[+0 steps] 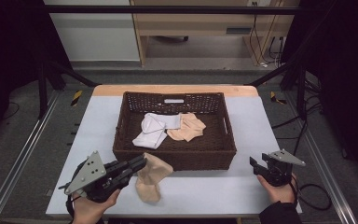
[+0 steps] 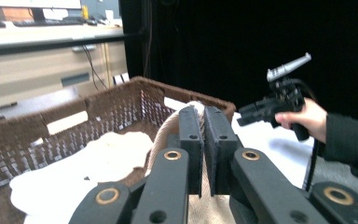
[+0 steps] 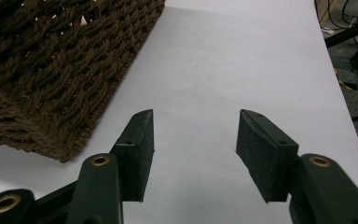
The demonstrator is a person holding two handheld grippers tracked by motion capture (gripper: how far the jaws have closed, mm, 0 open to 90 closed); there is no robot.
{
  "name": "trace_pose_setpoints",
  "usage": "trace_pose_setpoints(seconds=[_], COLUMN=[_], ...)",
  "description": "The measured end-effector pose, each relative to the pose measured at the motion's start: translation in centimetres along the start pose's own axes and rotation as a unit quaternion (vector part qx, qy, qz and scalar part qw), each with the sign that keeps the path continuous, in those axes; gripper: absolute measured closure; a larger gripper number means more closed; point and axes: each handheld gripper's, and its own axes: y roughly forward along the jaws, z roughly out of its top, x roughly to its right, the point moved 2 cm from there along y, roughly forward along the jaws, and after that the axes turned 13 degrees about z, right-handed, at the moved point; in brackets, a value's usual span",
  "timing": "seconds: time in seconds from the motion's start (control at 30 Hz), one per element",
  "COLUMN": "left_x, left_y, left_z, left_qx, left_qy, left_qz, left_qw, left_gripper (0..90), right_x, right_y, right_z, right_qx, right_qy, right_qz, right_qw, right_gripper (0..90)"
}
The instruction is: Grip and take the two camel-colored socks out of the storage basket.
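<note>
A beige sock (image 1: 151,179) droops onto the white table just in front of the brown wicker basket (image 1: 175,156). Its upper end is pinched in my left gripper (image 1: 142,162), which is shut on it. In the left gripper view the jaws of the left gripper (image 2: 203,112) stand almost together, with the beige sock (image 2: 162,134) bulging out beside them. Inside the basket lie a white sock (image 1: 151,130) and another beige sock (image 1: 186,127). My right gripper (image 1: 253,162) rests at the table's right front, open. In its own view the right gripper (image 3: 196,114) has nothing between its jaws.
The basket (image 3: 51,70) stands just left of the right gripper's jaws. The white table mat (image 1: 256,121) runs on both sides of the basket. Metal frame rails (image 1: 23,149) flank the table. The right gripper (image 2: 244,114), in a person's hand, appears far off in the left gripper view.
</note>
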Motion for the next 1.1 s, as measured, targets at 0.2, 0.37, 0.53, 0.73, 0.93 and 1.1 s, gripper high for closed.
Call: trace_pose_setpoints(seconds=[0.2, 0.37, 0.53, 0.73, 0.93, 1.1], left_x=[0.7, 0.8, 0.4, -0.1, 0.0, -0.6], left_y=[1.1, 2.5, 4.3, 5.7, 6.3, 5.8], left_z=[-2.5, -4.6, -7.2, -9.5, -10.4, -10.1], left_qx=[-0.046, -0.087, -0.136, -0.173, -0.190, -0.173], left_qy=[-0.004, -0.004, -0.005, -0.002, -0.002, -0.015], left_qz=[-0.012, -0.012, -0.004, 0.005, 0.010, 0.026], left_qw=[0.9989, 0.9962, 0.9907, 0.9849, 0.9818, 0.9844], left_gripper=[86.0, 86.0, 85.9, 84.9, 71.4, 56.0], right_x=[0.0, 0.0, 0.0, 0.0, -0.1, 0.0], right_y=[0.0, -0.1, 0.0, 0.1, 0.3, 0.2], right_z=[0.0, 0.0, 0.0, -0.1, -0.1, -0.1], right_qx=[0.000, 0.001, 0.000, -0.004, -0.009, -0.006], right_qy=[0.001, 0.002, -0.001, -0.002, -0.005, -0.001], right_qz=[-0.001, 0.000, 0.001, 0.001, 0.003, 0.004], right_qw=[1.0000, 1.0000, 1.0000, 1.0000, 0.9999, 1.0000], right_gripper=[46.5, 46.5, 46.5, 46.4, 45.5, 45.0])
